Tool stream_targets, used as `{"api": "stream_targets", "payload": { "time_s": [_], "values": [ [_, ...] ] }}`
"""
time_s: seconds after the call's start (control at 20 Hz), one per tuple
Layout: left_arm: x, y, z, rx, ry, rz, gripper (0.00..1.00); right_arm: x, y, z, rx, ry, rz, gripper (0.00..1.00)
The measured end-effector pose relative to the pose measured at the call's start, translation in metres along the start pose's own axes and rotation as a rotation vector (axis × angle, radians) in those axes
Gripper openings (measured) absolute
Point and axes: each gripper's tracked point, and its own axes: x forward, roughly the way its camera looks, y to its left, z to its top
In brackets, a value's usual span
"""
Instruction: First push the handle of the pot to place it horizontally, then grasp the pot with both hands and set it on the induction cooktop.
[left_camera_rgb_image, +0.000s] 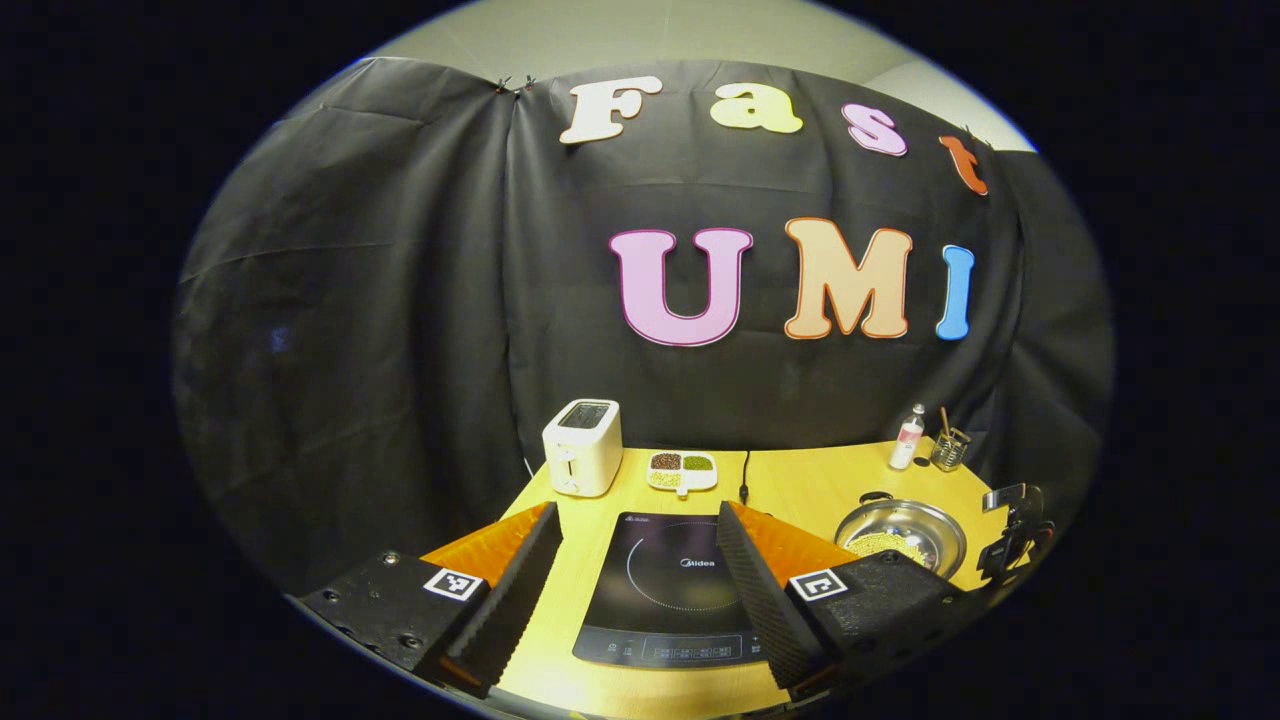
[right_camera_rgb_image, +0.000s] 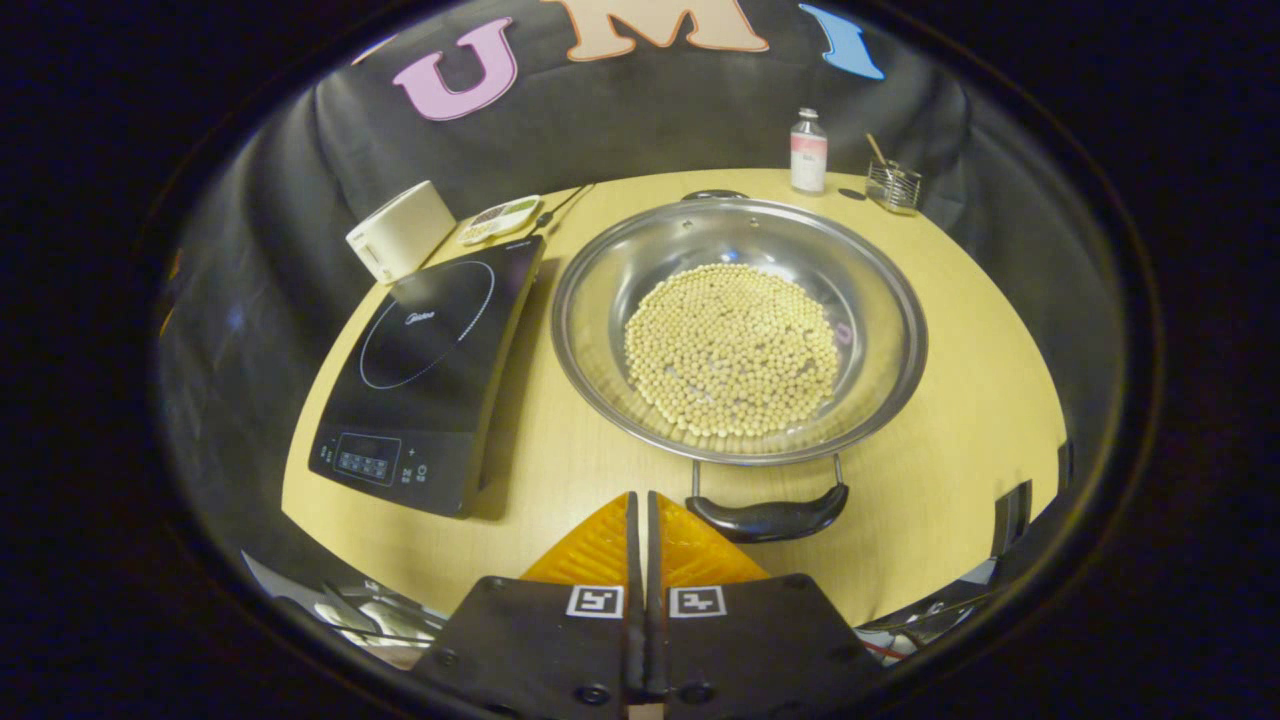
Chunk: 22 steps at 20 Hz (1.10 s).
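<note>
In the left gripper view the left gripper (left_camera_rgb_image: 640, 520) has its fingers spread wide with nothing between them, hanging above the near edge of the table (left_camera_rgb_image: 800, 480); past the gap lies the induction cooktop (left_camera_rgb_image: 670, 590). In the right gripper view the right gripper (right_camera_rgb_image: 640, 500) has its fingers pressed together with only a thin slit between them and nothing held, its tips just left of the pot's near handle (right_camera_rgb_image: 768, 518) and apart from it. The pot (right_camera_rgb_image: 740, 330) stands right of the middle of the table, a shiny steel pan with a layer of pale round beans (right_camera_rgb_image: 732, 350) in its bottom; its near handle lies flat toward the near edge, and a second handle (right_camera_rgb_image: 712, 195) shows at its far rim. The cooktop lies just beside the pot on its left, its control strip toward the near edge. Toward the far left corner stand a white toaster (right_camera_rgb_image: 400, 230) and a small divided dish (right_camera_rgb_image: 500, 218) of grains; near the far right edge stand a small bottle (right_camera_rgb_image: 808, 152) and a wire holder (right_camera_rgb_image: 892, 185) with a stick in it. Black cloth hangs behind the table.
</note>
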Motion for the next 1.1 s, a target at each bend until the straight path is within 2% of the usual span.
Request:
{"api": "stream_targets", "payload": {
  "time_s": [0.05, 0.15, 0.2, 0.4, 0.45, 0.5, 0.6, 0.7, 0.75, 0.8, 0.85, 1.0, 1.1],
  "values": [
    [0.002, -0.002, 0.000, -0.002, 0.002, -0.006, 0.95, 0.001, -0.002, -0.001, 0.005, 0.003, -0.005, 0.03],
    [0.004, -0.005, -0.002, -0.006, 0.008, -0.017, 0.96, 0.000, -0.005, 0.000, 0.023, 0.000, -0.009, 0.00],
    [0.004, -0.006, -0.003, -0.004, 0.010, -0.021, 0.96, 0.000, -0.008, 0.001, 0.025, 0.000, -0.015, 0.03],
    [0.004, -0.009, -0.001, 0.008, 0.008, -0.034, 0.92, 0.001, -0.028, 0.003, 0.018, -0.001, -0.064, 0.03],
    [0.004, -0.011, 0.001, 0.010, 0.006, -0.037, 0.95, 0.000, -0.036, 0.004, 0.015, -0.002, -0.079, 0.03],
    [0.004, -0.013, 0.001, 0.012, 0.005, -0.041, 0.92, -0.002, -0.046, 0.006, 0.013, -0.002, -0.096, 0.03],
    [0.005, -0.020, 0.002, 0.014, 0.004, -0.053, 0.95, -0.004, -0.063, 0.008, 0.015, 0.000, -0.121, 0.03],
    [0.006, -0.029, 0.003, 0.016, 0.006, -0.064, 0.95, -0.008, -0.080, 0.011, 0.020, 0.001, -0.138, 0.03],
    [0.006, -0.034, 0.006, 0.017, 0.004, -0.069, 0.92, -0.009, -0.088, 0.012, 0.022, 0.000, -0.145, 0.03],
    [0.007, -0.039, 0.007, 0.018, 0.000, -0.072, 0.96, -0.011, -0.098, 0.014, 0.023, -0.001, -0.152, 0.03],
    [0.008, -0.045, 0.009, 0.019, -0.001, -0.073, 0.92, -0.012, -0.106, 0.014, 0.025, 0.001, -0.158, 0.03],
    [0.009, -0.063, 0.015, 0.009, -0.007, -0.065, 0.96, -0.013, -0.130, 0.022, 0.034, 0.000, -0.159, 0.03],
    [0.010, -0.075, 0.018, -0.001, -0.012, -0.053, 0.93, -0.011, -0.146, 0.029, 0.033, 0.003, -0.156, 0.03]
  ]
}}
